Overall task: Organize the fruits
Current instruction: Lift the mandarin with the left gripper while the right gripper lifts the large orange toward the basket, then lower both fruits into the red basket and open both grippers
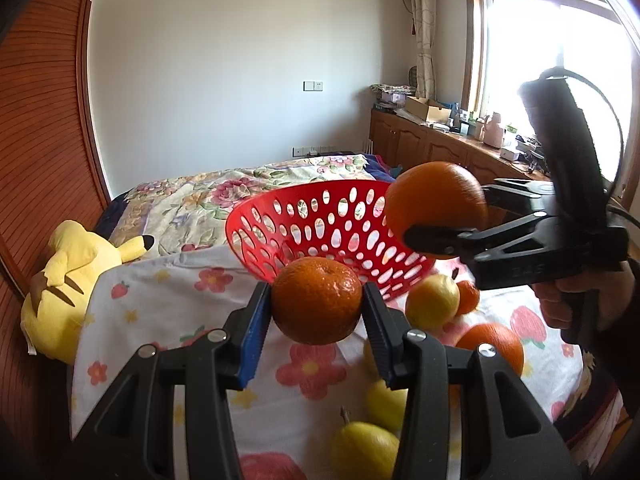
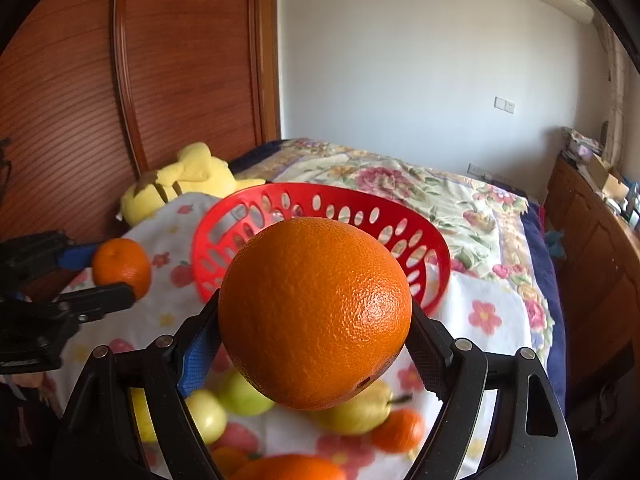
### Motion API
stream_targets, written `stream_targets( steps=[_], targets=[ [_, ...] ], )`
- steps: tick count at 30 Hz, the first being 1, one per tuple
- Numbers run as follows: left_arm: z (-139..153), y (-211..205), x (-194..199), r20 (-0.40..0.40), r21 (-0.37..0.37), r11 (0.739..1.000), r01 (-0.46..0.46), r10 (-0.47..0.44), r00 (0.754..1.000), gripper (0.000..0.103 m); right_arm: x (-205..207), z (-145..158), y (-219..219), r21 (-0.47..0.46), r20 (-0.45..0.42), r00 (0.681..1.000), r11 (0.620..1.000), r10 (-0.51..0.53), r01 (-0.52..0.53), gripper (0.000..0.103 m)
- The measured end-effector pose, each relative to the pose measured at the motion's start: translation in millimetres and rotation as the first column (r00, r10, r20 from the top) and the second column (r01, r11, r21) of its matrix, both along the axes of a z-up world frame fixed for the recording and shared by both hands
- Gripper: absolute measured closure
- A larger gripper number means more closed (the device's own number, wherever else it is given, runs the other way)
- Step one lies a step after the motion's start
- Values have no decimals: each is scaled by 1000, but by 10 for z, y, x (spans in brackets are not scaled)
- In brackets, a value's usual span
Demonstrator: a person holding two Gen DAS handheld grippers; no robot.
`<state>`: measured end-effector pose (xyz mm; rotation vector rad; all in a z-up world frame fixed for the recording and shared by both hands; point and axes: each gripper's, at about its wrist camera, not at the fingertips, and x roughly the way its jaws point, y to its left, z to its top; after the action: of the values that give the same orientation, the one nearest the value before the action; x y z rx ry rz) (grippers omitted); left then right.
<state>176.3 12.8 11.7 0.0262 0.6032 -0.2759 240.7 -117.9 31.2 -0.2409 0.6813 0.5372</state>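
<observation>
Each tool was clamped on fruit for dropping in: the left tool (image 1: 317,302) pinched a mandarin (image 1: 317,300), the right tool (image 2: 316,340) a large orange (image 2: 315,312), both raised before the empty red basket (image 1: 320,224) on the bed (image 1: 192,200); pears (image 1: 432,300) remained on the cloth.

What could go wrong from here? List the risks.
1. The large orange is wide for the right gripper; held only at its sides, it might slip out.
2. Both grippers head for the red basket together, so the left gripper and its mandarin may collide with the right.
</observation>
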Motion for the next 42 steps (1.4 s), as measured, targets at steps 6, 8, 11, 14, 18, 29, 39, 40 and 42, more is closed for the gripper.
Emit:
stream_targets(
  steps=[6, 8, 11, 14, 18, 29, 39, 40, 42],
  targets=[
    [-10, -25, 279, -17, 5, 1000, -4, 4, 1000, 58, 408, -137, 139, -77, -59, 997, 996, 42, -47, 19],
    [-25, -27, 368, -22, 5, 1000, -2, 2, 1000, 58, 494, -189, 165, -92, -79, 996, 994, 50, -57, 19],
    [-59, -21, 501, -34, 6, 1000, -3, 4, 999, 58, 611, -270, 242, -113, -112, 991, 990, 73, -86, 19],
    [-101, -9, 572, -48, 2, 1000, -3, 3, 999, 58, 671, -376, 312, -151, -135, 987, 983, 86, -106, 19],
    [-125, -24, 668, -55, 6, 1000, 4, -4, 998, 58, 726, -485, 378, -189, -166, 980, 972, 107, -138, 19],
    [-237, -28, 837, -74, 1, 1000, 11, -11, 997, 58, 853, -697, 420, -208, -237, 966, 966, 104, -155, 18],
    [-305, -39, 893, -94, 12, 1000, 12, -10, 995, 58, 926, -800, 471, -246, -242, 968, 960, 71, -132, 18],
    [-307, -40, 895, -95, 13, 1000, 12, -11, 995, 58, 932, -802, 473, -248, -245, 967, 960, 69, -132, 18],
    [-315, -46, 895, -98, 16, 1000, 12, -11, 995, 58, 937, -799, 476, -251, -254, 965, 959, 68, -134, 18]
  ],
)
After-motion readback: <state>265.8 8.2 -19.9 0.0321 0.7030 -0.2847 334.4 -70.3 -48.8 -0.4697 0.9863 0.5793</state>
